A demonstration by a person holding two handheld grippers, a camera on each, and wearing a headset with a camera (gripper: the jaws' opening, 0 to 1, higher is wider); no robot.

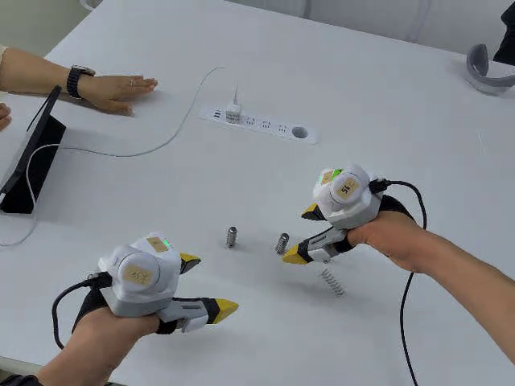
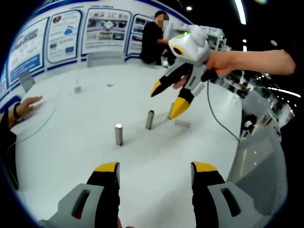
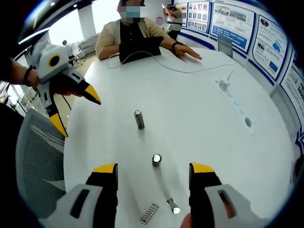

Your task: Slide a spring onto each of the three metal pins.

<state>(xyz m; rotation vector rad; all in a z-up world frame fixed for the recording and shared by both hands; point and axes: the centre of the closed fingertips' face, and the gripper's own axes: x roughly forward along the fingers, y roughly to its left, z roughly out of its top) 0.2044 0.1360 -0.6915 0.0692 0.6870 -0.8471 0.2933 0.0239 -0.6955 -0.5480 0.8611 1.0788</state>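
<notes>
Metal coil (image 1: 332,281), loose and thin, lies on its side on the matte white table (image 1: 338,96) toward its near edge, beside your right gripper (image 1: 302,234). First pin (image 1: 231,236) and second pin (image 1: 282,243), stubby, metallic, ribbed-looking, stand upright mid-surface. Your left gripper (image 1: 208,283) hovers by the near edge. Both yellow-tipped jaw pairs gape, gripping nothing.

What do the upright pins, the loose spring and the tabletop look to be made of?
Upright pins: bare metal, silvery grey, with a bright glint on one top; likely steel. Loose spring: thin grey wire wound in open coils, apparently metal too. Tabletop: smooth white with a soft sheen; laminate or paint, cannot tell which.
</notes>
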